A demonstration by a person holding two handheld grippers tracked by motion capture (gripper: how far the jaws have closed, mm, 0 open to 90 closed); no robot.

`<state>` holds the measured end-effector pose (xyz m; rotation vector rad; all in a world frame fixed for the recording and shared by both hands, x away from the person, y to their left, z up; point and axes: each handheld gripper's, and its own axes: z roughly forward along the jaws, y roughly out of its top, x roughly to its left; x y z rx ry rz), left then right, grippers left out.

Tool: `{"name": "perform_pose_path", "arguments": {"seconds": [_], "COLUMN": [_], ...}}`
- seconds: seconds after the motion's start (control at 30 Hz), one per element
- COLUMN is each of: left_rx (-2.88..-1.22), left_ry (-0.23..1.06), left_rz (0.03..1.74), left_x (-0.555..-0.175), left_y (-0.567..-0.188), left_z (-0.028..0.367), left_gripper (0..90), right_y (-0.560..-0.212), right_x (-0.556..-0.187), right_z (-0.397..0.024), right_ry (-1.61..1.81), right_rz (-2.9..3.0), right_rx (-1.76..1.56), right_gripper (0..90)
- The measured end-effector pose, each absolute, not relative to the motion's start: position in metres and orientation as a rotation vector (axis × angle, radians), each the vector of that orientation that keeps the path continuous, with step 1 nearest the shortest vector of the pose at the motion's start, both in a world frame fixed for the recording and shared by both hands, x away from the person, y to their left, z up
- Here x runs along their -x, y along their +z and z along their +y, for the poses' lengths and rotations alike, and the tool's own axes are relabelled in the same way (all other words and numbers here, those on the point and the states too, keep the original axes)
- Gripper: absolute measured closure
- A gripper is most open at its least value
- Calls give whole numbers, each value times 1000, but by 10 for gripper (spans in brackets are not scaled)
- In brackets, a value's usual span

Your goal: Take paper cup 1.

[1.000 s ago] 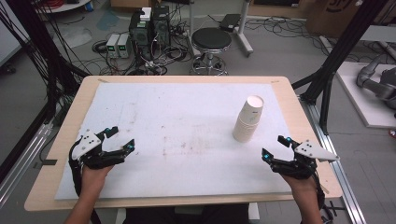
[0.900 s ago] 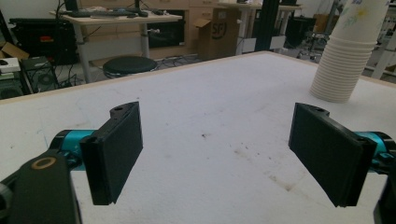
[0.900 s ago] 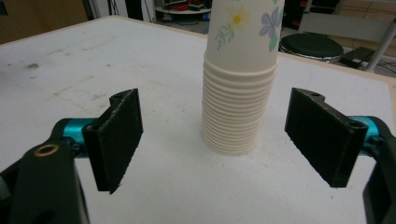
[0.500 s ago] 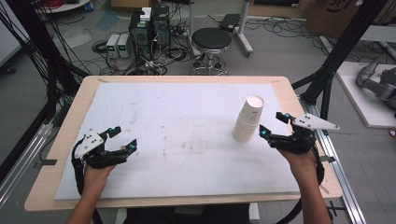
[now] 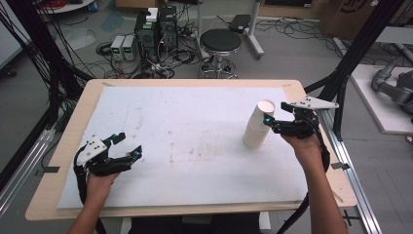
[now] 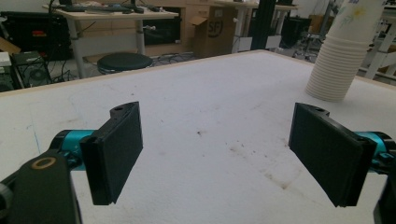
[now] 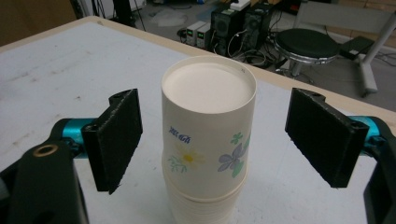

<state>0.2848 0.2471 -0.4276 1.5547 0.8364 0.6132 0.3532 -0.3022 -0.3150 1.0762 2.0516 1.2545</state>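
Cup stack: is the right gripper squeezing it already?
No, in the right gripper view the right gripper's pads stand apart from the cup stack, a gap on each side.

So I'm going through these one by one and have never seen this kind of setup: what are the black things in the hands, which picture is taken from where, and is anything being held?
A person works at a table topped with a white, stained sheet, holding a hand-held two-jaw gripper in each hand. The wide picture comes from a fixed camera above the person, looking forward and down. The other two come from small cameras riding on each gripper, looking out between its two black jaws.

On the table stands an upside-down stack of paper cups with a flower print.

The left gripper hovers low at the near left, jaws open and empty. The right gripper has its open jaws either side of the top cup, apart from it. Nothing is held yet.
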Motion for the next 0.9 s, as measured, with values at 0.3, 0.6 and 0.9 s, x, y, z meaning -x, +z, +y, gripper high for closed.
{"name": "perform_pose_path", "arguments": {"seconds": [0.3,0.6,0.9], "left_rx": [-1557,-1558,-1555], "left_ry": [605,601,602], "left_rz": [835,836,836], "left_x": [-287,-287,-287], "left_y": [-428,-429,-428], "left_z": [245,246,246], "left_gripper": [176,179,180], "right_y": [-318,-323,-322], "right_x": [-374,-387,-390], "right_z": [-293,-284,-286], "right_ry": [1226,1212,1243], "right_rz": [2112,2166,2180], "right_rx": [-1107,-1107,-1128], "right_gripper": [193,202,332]}}
